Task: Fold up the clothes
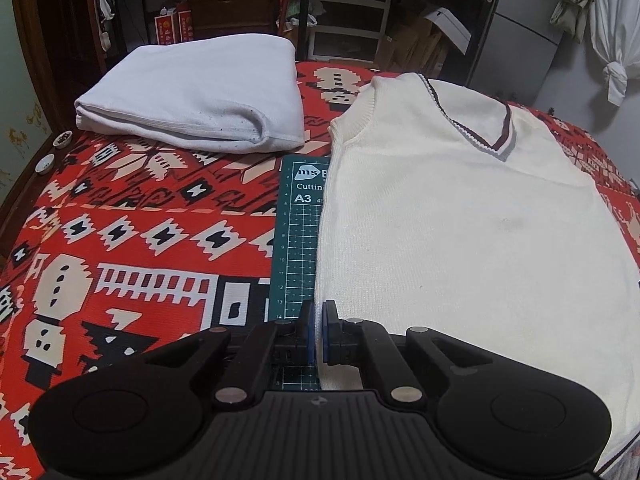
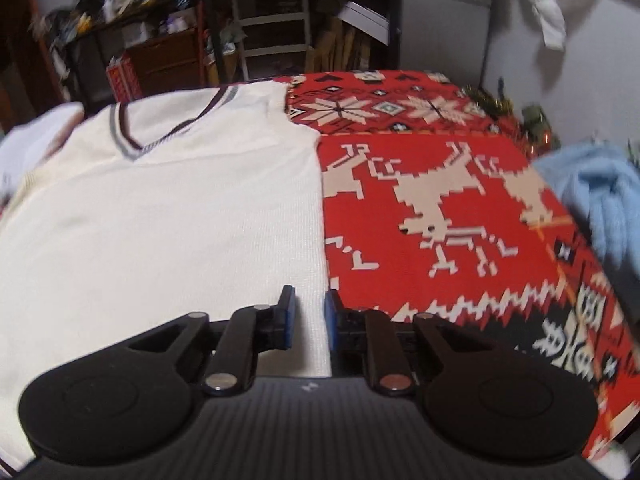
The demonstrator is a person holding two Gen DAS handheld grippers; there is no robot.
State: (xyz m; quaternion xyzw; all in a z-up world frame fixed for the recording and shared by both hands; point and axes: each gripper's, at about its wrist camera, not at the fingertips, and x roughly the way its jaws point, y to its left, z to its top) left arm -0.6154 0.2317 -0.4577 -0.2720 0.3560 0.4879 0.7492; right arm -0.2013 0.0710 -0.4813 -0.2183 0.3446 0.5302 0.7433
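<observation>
Left wrist view: the left gripper (image 1: 319,328) has its blue pads pinched tight on the side edge of the cream sleeveless sweater (image 1: 460,220), which lies flat, V-neck toward 12 o'clock, over a green cutting mat (image 1: 296,240) and the red patterned cloth (image 1: 140,220). A folded white garment (image 1: 196,96) rests at 11 o'clock, apart from the sweater. In the right wrist view, the right gripper (image 2: 308,316) stands with its jaws parted, straddling the sweater's (image 2: 160,208) other side edge without clamping it; a light blue garment (image 2: 596,192) lies at 2 o'clock.
</observation>
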